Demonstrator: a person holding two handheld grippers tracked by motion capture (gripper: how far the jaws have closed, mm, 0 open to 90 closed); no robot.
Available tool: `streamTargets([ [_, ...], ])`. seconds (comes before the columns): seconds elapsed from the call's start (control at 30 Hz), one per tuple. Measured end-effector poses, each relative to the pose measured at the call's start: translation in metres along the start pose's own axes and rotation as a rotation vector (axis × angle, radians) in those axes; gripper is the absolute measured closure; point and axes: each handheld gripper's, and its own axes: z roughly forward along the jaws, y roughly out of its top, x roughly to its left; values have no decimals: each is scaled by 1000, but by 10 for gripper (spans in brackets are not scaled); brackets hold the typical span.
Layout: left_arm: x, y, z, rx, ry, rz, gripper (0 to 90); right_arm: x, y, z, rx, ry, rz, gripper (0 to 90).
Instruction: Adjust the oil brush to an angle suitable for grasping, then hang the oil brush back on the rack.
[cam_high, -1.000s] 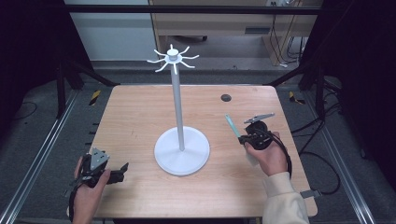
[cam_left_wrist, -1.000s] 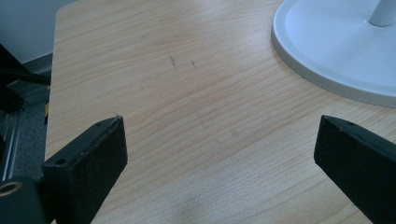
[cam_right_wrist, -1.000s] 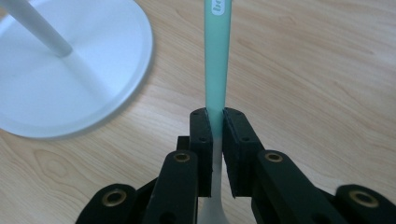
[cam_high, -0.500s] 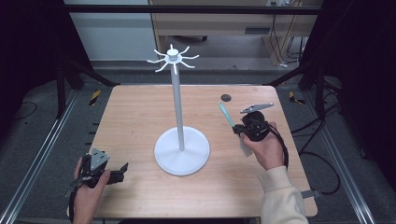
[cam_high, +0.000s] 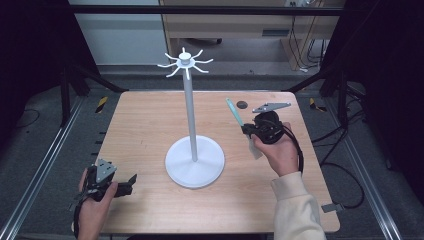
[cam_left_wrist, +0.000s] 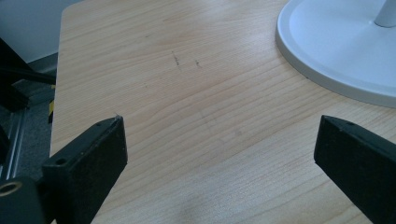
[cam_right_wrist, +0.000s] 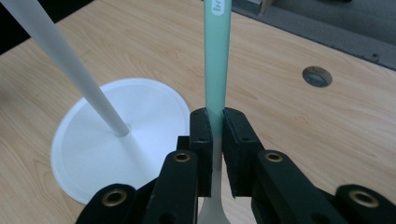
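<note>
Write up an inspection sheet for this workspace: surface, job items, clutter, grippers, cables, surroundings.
Surface: wooden table, faint scuff marks, round grommet near the far edge.
Job's things: mint-green spatula, handle pointing up; white hanging stand at table centre, hooks bare.
Clutter: nothing seen.
Grippers: right gripper shut on the spatula, off the table; left gripper open, low at the near left corner.
Cables: black cable loops from the right gripper.
Surroundings: metal frame rails, grey floor, wooden cabinet behind.

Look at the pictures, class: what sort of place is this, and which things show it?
Probably a lab recording bench: a bare wooden table inside a dark metal frame, cables on the grey floor, a hand-held right gripper clamping a green-handled utensil near a white hook stand.
</note>
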Motion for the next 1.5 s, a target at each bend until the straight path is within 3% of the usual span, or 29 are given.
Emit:
streamTargets([
  [0.53, 1, 2, -1, -9, -6, 0, 23, 19, 14, -30, -146, 12, -49, 826],
  [0.83, 1, 2, -2, -16, 0, -3, 23, 19, 16, -46, -216, 19, -49, 826],
  [1.5, 2, 2, -2, -16, -2, -2, 23, 31, 23, -65, -321, 49, -84, 826],
])
